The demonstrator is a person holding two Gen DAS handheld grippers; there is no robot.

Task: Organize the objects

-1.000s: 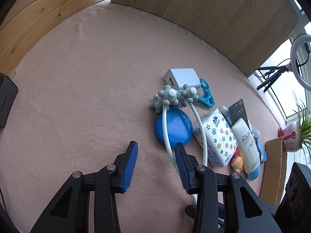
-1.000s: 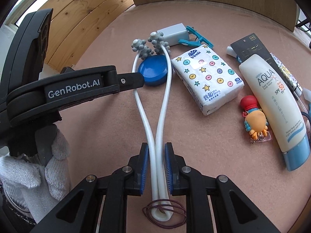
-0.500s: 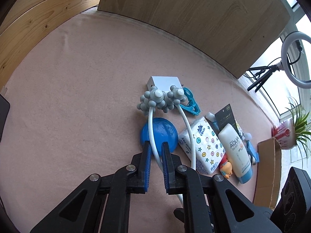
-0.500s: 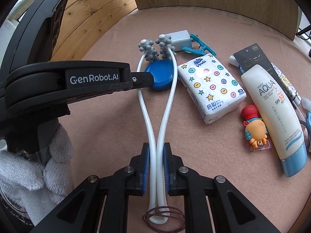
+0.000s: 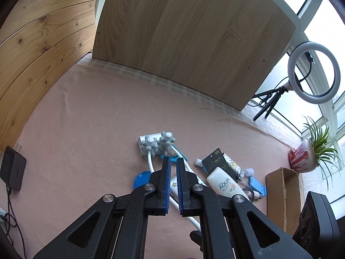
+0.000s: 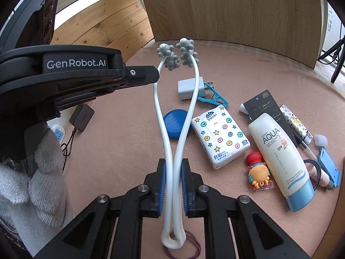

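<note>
A white U-shaped massager with grey knobbed heads (image 6: 185, 51) hangs lifted above the pink mat (image 6: 120, 133). My right gripper (image 6: 173, 161) is shut on its two white arms near the bend. In the left wrist view the heads (image 5: 157, 145) lie just beyond my left gripper (image 5: 173, 160). Its jaws are shut to a thin slit with nothing clamped, and the massager's arms pass underneath. In the right wrist view the left gripper (image 6: 151, 75) reaches in from the left, its tip at the massager's left arm; I cannot tell if they touch.
On the mat lie a blue round lid (image 6: 174, 120), a tissue pack (image 6: 220, 138), a sunscreen tube (image 6: 278, 151), a white charger (image 6: 186, 87), a teal clip (image 6: 215, 100) and a crab keychain (image 6: 257, 172). A cardboard box (image 5: 282, 194) stands right; a black adapter (image 5: 13, 170) left.
My left gripper went from open to shut and rose. My right gripper rose too, lifting the massager so its heads left the mat.
</note>
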